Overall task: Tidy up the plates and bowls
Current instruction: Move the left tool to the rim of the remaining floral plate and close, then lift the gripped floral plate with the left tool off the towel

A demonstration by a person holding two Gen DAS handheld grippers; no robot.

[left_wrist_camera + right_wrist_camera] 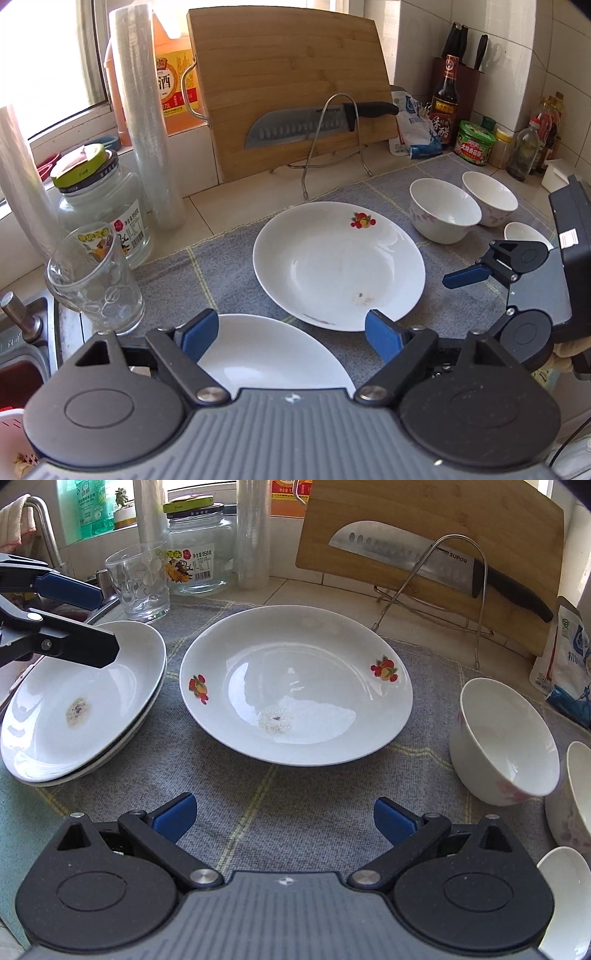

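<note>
At the far left a metal sink (22,343) edges the table (236,210), and beside it stand a clear drinking glass (142,585) and a lidded glass jar (201,550). Next comes a stack of white plates (79,709) on the grey cloth (295,805) (the top one carries a brownish smudge near its middle). The left tongs (291,338) hover over this stack with the blue pads (199,338) standing well apart and nothing between them; the right wrist view shows the same tongs (107,624) reaching in over the stack's far rim, not gripping it.

In the middle of the cloth lies a single fruit-patterned plate (295,686), apart from the stack, with a small dirty patch in its well. Behind it a bamboo cutting board (288,81) leans upright in a wire rack (332,136), a large knife (317,123) resting across its face.

The right tongs (284,818) are held above bare cloth just in front of the fruit-patterned plate, jaws spread wide and empty. To the right stand two white bowls (445,210) with pink flowers, side by side, and a third smaller white dish (524,234) near them. Sauce bottles (445,99) and a knife block (465,74) sit in the far right corner
</note>
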